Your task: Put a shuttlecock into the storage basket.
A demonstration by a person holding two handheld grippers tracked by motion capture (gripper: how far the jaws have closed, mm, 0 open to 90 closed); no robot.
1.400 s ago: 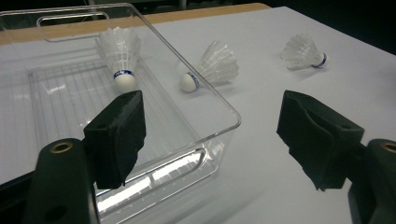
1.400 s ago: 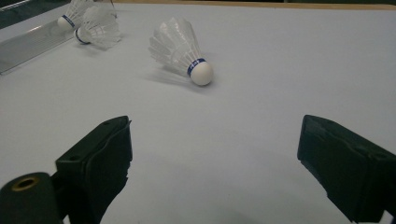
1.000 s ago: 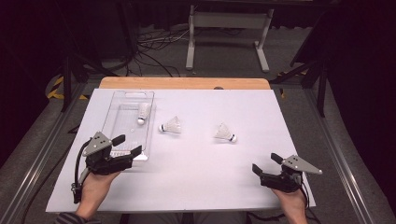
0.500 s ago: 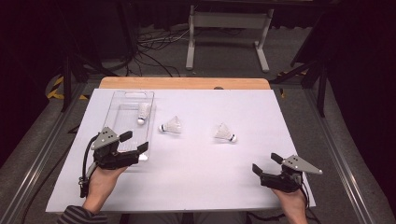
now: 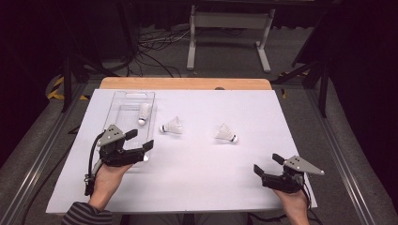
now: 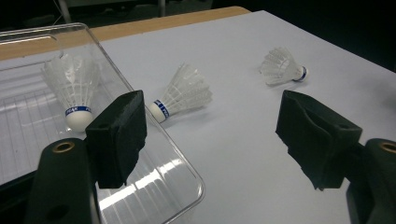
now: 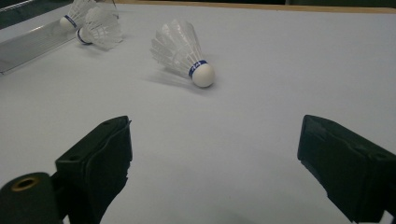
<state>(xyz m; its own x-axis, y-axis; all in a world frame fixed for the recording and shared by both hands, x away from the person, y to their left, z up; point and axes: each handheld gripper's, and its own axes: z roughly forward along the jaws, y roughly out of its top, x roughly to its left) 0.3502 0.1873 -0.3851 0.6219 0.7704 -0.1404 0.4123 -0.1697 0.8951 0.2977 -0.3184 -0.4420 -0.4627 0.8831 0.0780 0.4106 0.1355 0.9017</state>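
Three white shuttlecocks are in sight. One (image 5: pixel 144 113) lies inside a clear plastic tray (image 5: pixel 135 93) at the left. A second (image 5: pixel 172 126) rests on the white table just right of the tray, and a third (image 5: pixel 225 133) lies farther right. My left gripper (image 5: pixel 141 139) hovers open over the tray's near right corner; in the left gripper view (image 6: pixel 212 112) its jaws frame the middle shuttlecock (image 6: pixel 184 93), with nothing held. Near the front right edge my right gripper (image 5: pixel 267 163) stands open and empty, facing the third shuttlecock (image 7: pixel 182 51).
A white sheet covers the table (image 5: pixel 202 187), with a wooden strip (image 5: pixel 187 83) along the far edge. Metal rails run along both sides. Behind the table a grey stand (image 5: pixel 227 21) and cables sit on the dark floor.
My left gripper has crept forward and a little to the right, toward the tray's near corner. The right gripper and the shuttlecocks stay put.
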